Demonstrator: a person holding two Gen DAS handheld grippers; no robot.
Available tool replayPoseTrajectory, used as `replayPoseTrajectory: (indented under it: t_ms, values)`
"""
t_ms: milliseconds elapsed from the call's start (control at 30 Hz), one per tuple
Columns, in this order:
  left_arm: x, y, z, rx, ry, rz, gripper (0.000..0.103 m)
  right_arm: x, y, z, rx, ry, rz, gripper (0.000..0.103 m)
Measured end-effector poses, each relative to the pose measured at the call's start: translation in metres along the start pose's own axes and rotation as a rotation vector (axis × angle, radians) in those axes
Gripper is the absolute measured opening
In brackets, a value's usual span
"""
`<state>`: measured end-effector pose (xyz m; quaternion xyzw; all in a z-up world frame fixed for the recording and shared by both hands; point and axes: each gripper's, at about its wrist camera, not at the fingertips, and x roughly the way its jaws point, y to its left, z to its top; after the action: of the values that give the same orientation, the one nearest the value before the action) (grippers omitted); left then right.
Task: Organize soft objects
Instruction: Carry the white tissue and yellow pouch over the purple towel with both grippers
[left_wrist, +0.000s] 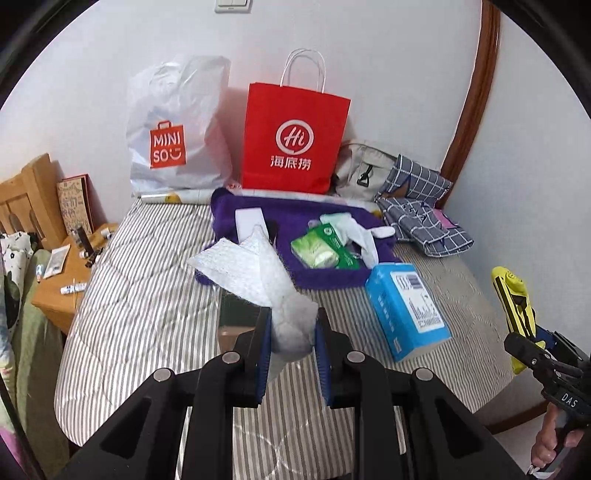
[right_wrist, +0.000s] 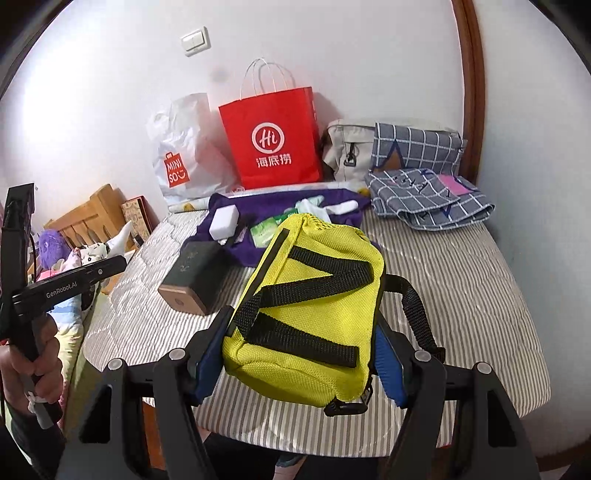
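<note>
My left gripper (left_wrist: 293, 326) is shut on a crumpled white foam sheet (left_wrist: 255, 271) and holds it above the striped bed (left_wrist: 147, 295). My right gripper (right_wrist: 299, 354) is shut on a yellow pouch with black straps (right_wrist: 306, 314), held above the bed's near edge; the pouch also shows at the right in the left wrist view (left_wrist: 515, 306). A purple towel (left_wrist: 321, 221) lies mid-bed with a green tissue pack (left_wrist: 319, 251) and a white glove (left_wrist: 354, 229) on it. A blue tissue box (left_wrist: 406, 310) lies beside the towel.
A red paper bag (left_wrist: 293, 140) and a white Miniso bag (left_wrist: 177, 129) stand against the wall. A grey checked cloth (right_wrist: 424, 192) and beige bag (right_wrist: 345, 147) lie at the back right. A dark box (right_wrist: 195, 277) lies on the bed. A wooden nightstand (left_wrist: 62, 288) stands left.
</note>
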<state>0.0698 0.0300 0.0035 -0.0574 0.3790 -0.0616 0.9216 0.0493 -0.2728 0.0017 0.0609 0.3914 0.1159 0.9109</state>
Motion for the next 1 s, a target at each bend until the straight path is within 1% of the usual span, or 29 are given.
replayPoseTrajectory:
  t_ms: [300,700,900,1000]
  values:
    - [-0.003,0.006,0.027,-0.007,-0.032,0.012,0.021,0.007,0.003,0.031,-0.019,-0.025,-0.001,0.07]
    - [0.008,0.008,0.063,0.018,-0.043,0.036,0.021,0.025,-0.001,0.065,-0.017,-0.038,-0.007,0.07]
    - [0.019,0.005,0.074,0.032,-0.035,0.047,0.021,0.039,-0.002,0.078,-0.026,-0.033,-0.005,0.07]
    - [0.027,0.003,0.078,0.036,-0.021,0.041,0.021,0.048,-0.002,0.082,-0.034,-0.025,-0.003,0.07]
